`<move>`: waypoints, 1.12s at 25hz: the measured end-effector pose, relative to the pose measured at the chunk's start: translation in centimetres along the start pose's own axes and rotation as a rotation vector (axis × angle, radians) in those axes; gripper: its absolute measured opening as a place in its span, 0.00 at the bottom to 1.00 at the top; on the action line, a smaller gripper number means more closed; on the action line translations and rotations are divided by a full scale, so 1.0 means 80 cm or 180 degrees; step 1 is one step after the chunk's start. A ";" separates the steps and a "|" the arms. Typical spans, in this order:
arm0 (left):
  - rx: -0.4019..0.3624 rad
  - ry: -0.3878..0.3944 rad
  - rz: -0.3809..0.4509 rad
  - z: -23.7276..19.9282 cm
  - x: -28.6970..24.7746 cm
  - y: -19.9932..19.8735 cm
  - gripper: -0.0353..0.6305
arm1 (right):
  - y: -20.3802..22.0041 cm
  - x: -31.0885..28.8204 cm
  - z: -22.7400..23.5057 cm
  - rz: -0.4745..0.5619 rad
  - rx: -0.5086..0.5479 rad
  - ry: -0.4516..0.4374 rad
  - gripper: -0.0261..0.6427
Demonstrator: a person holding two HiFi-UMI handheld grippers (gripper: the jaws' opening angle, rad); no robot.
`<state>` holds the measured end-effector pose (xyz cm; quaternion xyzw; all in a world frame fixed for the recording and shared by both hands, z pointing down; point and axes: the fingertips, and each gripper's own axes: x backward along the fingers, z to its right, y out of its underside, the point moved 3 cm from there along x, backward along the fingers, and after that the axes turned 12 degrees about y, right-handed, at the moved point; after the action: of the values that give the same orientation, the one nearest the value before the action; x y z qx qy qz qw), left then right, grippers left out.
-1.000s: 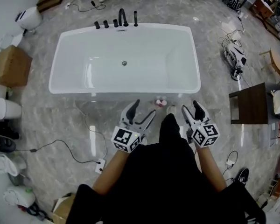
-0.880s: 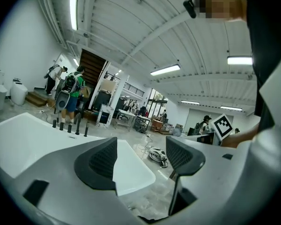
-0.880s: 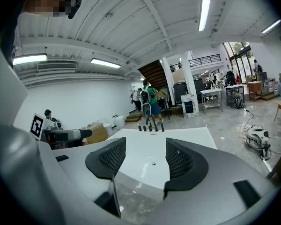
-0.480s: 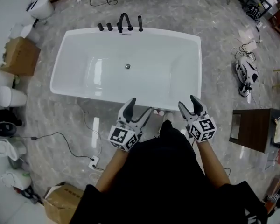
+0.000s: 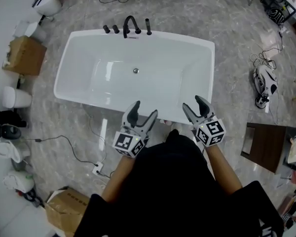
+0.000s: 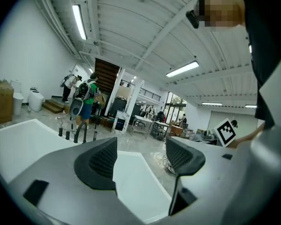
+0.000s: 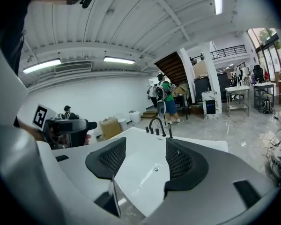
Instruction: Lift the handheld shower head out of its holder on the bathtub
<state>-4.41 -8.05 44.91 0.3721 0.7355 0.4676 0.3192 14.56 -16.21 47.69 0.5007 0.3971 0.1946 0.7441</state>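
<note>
At the near side of the white bathtub (image 5: 187, 38), the person (image 5: 172, 186) has stepped closer over the last second. The tub has slid down toward them in the head view. Both tongs now reach over its near rim instead of hanging above the floor (image 5: 64, 125) short of it.

The left tongs (image 5: 144, 110) are spread apart with nothing between them; only the tub's inside shows through the gap. The right tongs (image 5: 193, 104) are just as wide apart and just as empty.

The shower head (image 5: 148, 26) I take to be the slim black upright at the right end of the row of black fittings (image 5: 111, 28), beside the curved spout (image 5: 129, 23). It sits upright on the far rim, well apart from both tongs.

So the approach is under way, but the whole tub lies between. A long reach across, or a walk round, looks to be what comes next.
</note>
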 end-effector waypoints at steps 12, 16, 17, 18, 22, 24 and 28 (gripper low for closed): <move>0.0015 -0.0306 0.0013 -0.007 -0.068 -0.007 0.51 | -0.016 -0.036 0.056 -0.0028 0.0058 -0.0301 0.39; 0.0070 -0.0435 0.0052 -0.028 -0.082 -0.014 0.51 | -0.023 -0.045 0.063 -0.0039 -0.0007 -0.0382 0.39; 0.0065 -0.0457 0.0054 -0.036 -0.085 -0.015 0.51 | -0.025 -0.048 0.063 -0.0032 -0.0023 -0.0385 0.39; 0.0056 -0.0472 0.0051 -0.047 -0.088 -0.016 0.51 | -0.027 -0.051 0.064 -0.0021 -0.0038 -0.0382 0.39; 0.0041 -0.0492 0.0095 -0.104 -0.102 -0.028 0.51 | -0.038 -0.069 0.054 -0.0001 -0.0062 -0.0344 0.39; 0.0016 -0.0480 0.0071 -0.133 -0.112 -0.031 0.51 | -0.039 -0.078 0.046 -0.0009 -0.0073 -0.0305 0.39; 0.0019 -0.0377 -0.0061 -0.194 -0.144 -0.025 0.51 | -0.041 -0.100 0.032 -0.0036 -0.0127 -0.0169 0.39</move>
<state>-11.59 -25.37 50.07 0.3930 0.7203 0.4394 0.3655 11.38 -24.59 48.39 0.4886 0.3761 0.1849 0.7653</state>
